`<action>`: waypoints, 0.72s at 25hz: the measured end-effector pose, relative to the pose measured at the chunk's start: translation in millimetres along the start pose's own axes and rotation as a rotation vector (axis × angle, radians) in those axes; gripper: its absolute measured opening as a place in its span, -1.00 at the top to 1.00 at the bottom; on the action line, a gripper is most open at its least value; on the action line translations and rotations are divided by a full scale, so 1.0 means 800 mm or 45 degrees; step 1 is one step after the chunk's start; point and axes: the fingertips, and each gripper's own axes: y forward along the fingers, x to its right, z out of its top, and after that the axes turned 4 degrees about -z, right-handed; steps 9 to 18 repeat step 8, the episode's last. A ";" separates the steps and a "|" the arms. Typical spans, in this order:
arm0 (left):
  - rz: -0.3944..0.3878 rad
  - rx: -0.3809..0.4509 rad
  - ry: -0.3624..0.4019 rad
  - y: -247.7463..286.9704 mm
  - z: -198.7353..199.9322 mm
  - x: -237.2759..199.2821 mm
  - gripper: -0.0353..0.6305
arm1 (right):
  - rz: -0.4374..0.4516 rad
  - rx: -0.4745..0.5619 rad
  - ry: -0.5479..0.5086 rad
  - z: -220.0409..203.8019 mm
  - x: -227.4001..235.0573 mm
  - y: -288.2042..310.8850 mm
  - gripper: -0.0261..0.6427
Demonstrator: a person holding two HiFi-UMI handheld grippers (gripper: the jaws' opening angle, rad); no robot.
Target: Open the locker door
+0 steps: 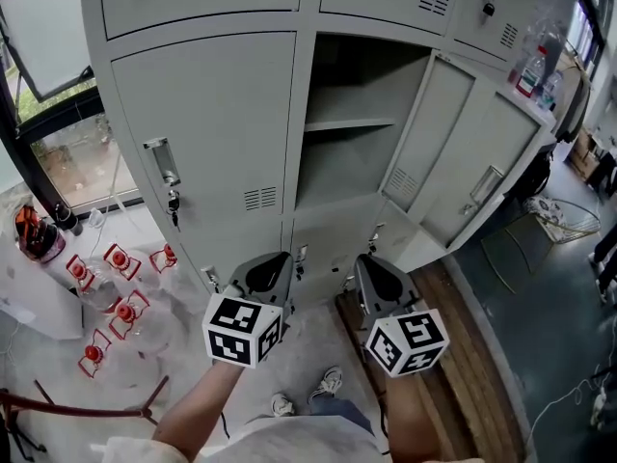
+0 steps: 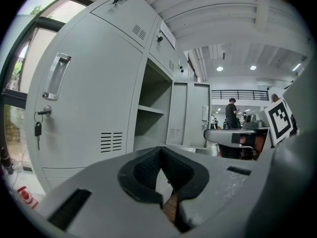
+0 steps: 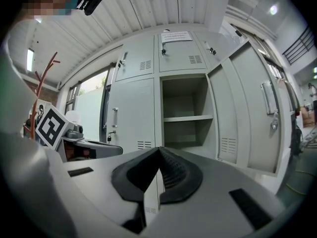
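Right gripper [image 1: 374, 264] closed, empty; open locker door [image 1: 429, 123] ahead, apart.

On the pale floor to the left lie several clear containers with red clasps [image 1: 120, 258], jars perhaps, near an orange-and-black bag [image 1: 37, 231] by the window [image 1: 82, 162]. A wooden floor strip [image 1: 477, 355] runs on the right, with a white wire basket [image 1: 564, 218] beyond it. Far off stands a person [image 2: 231, 112].

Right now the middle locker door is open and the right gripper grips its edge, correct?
No. The door is open, but the right gripper grips nothing: the right gripper view shows its jaws shut and empty, clear of the door.
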 end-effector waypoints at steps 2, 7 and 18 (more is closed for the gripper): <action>-0.008 0.002 0.002 0.000 0.001 0.001 0.88 | -0.007 0.003 -0.001 0.000 -0.001 -0.002 0.91; -0.032 -0.010 0.010 0.005 0.000 0.010 0.88 | -0.024 0.004 -0.007 0.000 0.003 -0.007 0.91; -0.038 -0.013 0.012 0.006 0.000 0.012 0.88 | -0.028 0.004 -0.006 0.000 0.005 -0.008 0.91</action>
